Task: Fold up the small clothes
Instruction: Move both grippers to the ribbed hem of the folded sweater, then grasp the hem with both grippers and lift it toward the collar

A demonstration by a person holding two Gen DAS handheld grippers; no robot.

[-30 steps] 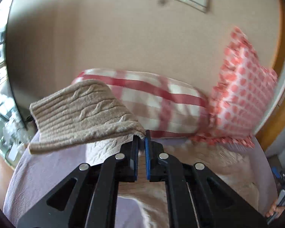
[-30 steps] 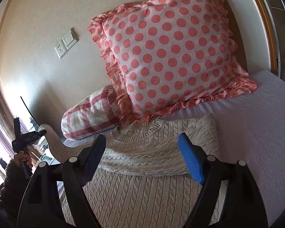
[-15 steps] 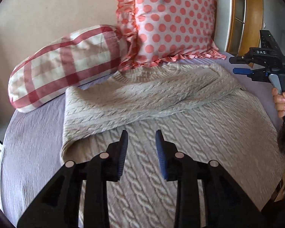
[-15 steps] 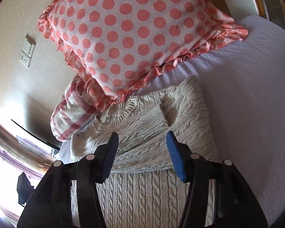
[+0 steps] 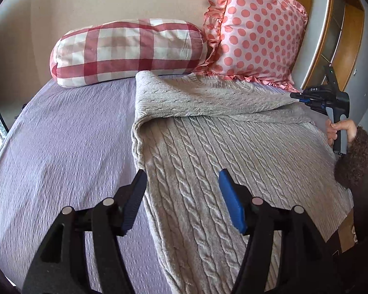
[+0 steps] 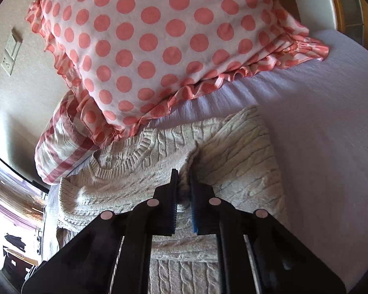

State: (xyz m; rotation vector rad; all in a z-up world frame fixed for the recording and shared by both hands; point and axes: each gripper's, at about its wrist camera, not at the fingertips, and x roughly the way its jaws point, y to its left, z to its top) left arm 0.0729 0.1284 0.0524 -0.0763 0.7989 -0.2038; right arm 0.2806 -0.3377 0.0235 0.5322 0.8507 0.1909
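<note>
The cable-knit sweater (image 5: pixel 233 152) lies flat on the bed (image 5: pixel 61 147), its ribbed neckline at the far end just under the pillows. One sleeve is folded across the chest, forming a thick band that runs from the left shoulder over to the right side. The knit is pale beige, with rope-like cables running down the body toward me.

My right claw (image 6: pixel 184 191) is pinched shut on the sweater, its black and blue pads pressed together with a ridge of knit bunched between them, just below the neckline and near the right shoulder. In the left wrist view I see that same claw (image 5: pixel 298 96) at the far right edge of the garment, its tip at the end of the folded sleeve, with my right hand (image 5: pixel 338 128) wrapped around its grey handle and a fuzzy brown cuff (image 5: pixel 355 161) behind it.

My left claw (image 5: pixel 182 188) stands wide open and holds nothing. It hangs above the near left part of the sweater: the black finger is over the garment's left edge where it meets the sheet, the blue one over the cabled body.

Beyond the sweater, a red-and-white checked bolster pillow (image 5: pixel 127 51) lies at the far left of the bed against the wall. Beside it a pink polka-dot cushion (image 6: pixel 159 44) with a frilled edge leans upright, its ruffle touching the neckline. A wall switch and socket (image 6: pixel 11 54) sit on the beige wall at the left in the right wrist view.
</note>
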